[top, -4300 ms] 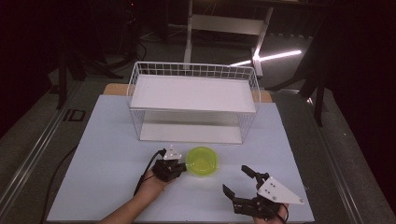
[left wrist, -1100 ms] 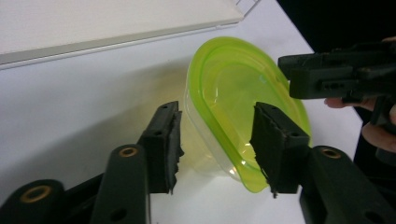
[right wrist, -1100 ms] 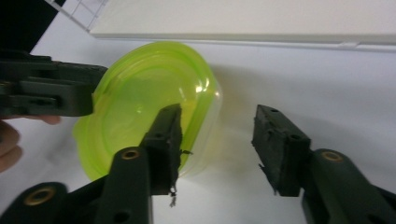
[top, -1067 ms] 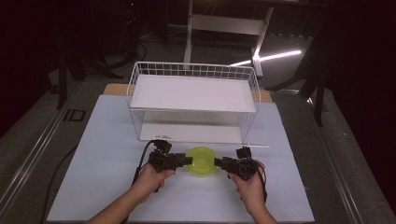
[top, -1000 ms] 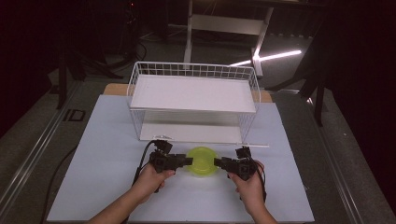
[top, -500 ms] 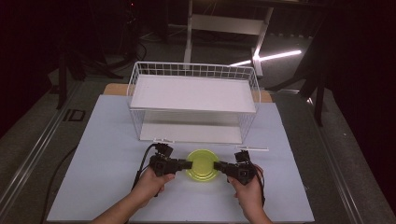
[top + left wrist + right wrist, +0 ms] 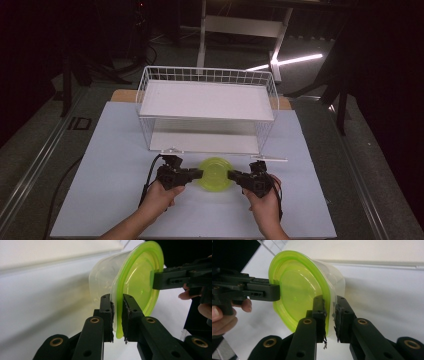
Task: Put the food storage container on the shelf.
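White table (image 7: 110, 165), lidded container (image 7: 215, 173) rim apparently pinched between both grippers' jaws

A white wire basket shelf (image 7: 207, 107) stands on the pale table (image 7: 100, 165), well behind a thin white rod (image 7: 270, 159).

A white mat (image 7: 115, 165) covers the table (image 7: 120, 95). At its far middle stands a two-tier wire rack (image 7: 207, 112). A thin white rod (image 7: 272, 159) lies just near its right corner.

Dark lab, white table (image 7: 110, 150), wire rack (image 7: 207, 107)
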A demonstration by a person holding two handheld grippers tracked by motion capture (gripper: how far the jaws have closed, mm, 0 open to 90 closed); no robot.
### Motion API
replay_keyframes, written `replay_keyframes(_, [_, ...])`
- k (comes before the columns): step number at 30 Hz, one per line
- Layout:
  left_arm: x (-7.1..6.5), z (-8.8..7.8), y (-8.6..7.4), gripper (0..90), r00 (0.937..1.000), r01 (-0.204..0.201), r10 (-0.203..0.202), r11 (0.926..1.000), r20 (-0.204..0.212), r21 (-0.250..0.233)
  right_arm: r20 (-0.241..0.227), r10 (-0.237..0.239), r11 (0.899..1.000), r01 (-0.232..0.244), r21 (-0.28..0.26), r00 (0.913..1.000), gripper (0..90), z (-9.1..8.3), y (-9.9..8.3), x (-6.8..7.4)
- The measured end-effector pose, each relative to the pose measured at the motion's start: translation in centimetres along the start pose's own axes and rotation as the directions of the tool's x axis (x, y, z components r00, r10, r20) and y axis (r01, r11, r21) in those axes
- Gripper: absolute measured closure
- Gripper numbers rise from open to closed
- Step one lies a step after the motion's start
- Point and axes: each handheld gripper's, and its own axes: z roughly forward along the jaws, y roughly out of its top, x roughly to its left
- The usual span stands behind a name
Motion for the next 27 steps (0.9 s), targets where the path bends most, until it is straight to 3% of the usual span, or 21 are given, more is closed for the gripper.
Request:
replay_keyframes(8, [0.4,-1.2,1.0,81.0,0.998,-0.015,0.012,0.9984,-0.061,-0.055,0.006,-0.018,0.999,0.019,-0.035,0.9998,80.1,0.7,1.5,1.2])
replay_keyframes(14, [1.3,-1.6,1.3,81.0,0.9949,0.0,-0.008,0.9967,-0.1,-0.081,0.03,-0.044,0.998,0.045,-0.051,0.9986,80.0,1.9,2.6,2.0])
replay_keyframes(20, [2.1,-1.3,1.7,80.9,0.9909,0.001,-0.013,0.9961,-0.134,-0.089,0.036,-0.035,0.998,0.037,-0.057,0.9988,80.0,3.1,3.1,2.0])
replay_keyframes(22, [2.5,-1.1,1.9,80.8,0.9888,-0.011,-0.004,0.9954,-0.149,-0.095,0.046,-0.053,0.996,0.056,-0.066,0.9975,79.9,3.6,3.4,2.0])
replay_keyframes(27, [3.3,-0.8,2.2,80.8,0.9881,-0.02,0.002,0.9931,-0.154,-0.116,0.055,-0.059,0.995,0.063,-0.076,0.9967,79.8,4.3,4.0,1.8])
